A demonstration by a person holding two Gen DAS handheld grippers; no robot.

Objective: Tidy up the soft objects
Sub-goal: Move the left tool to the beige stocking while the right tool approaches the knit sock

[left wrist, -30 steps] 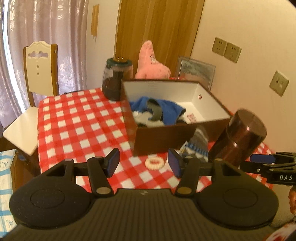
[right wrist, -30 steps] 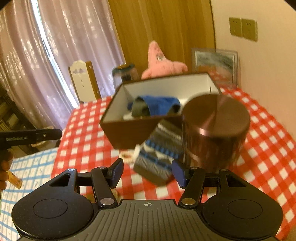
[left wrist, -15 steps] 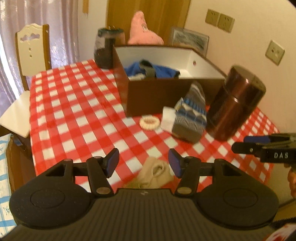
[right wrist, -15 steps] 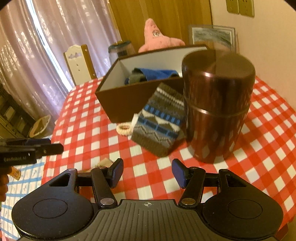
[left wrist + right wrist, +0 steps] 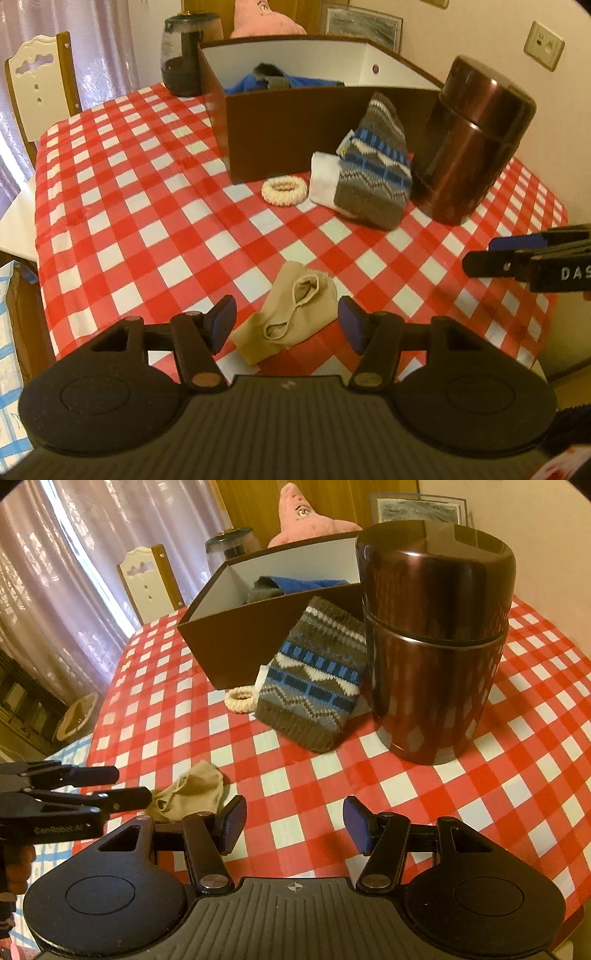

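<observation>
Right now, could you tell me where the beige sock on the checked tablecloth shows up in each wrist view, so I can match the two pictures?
Left wrist view: the beige sock lies low in the centre, between the open fingers of the left gripper.
Right wrist view: the sock lies low on the left, beside the left gripper's tips.
Shared landmark: the brown canister, standing right of the patterned knit sock.

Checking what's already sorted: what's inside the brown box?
In the box, a blue cloth and a grey-olive piece lie bunched at one end; white inner walls show above. The near wall hides the floor, so anything lower down cannot be seen.
</observation>
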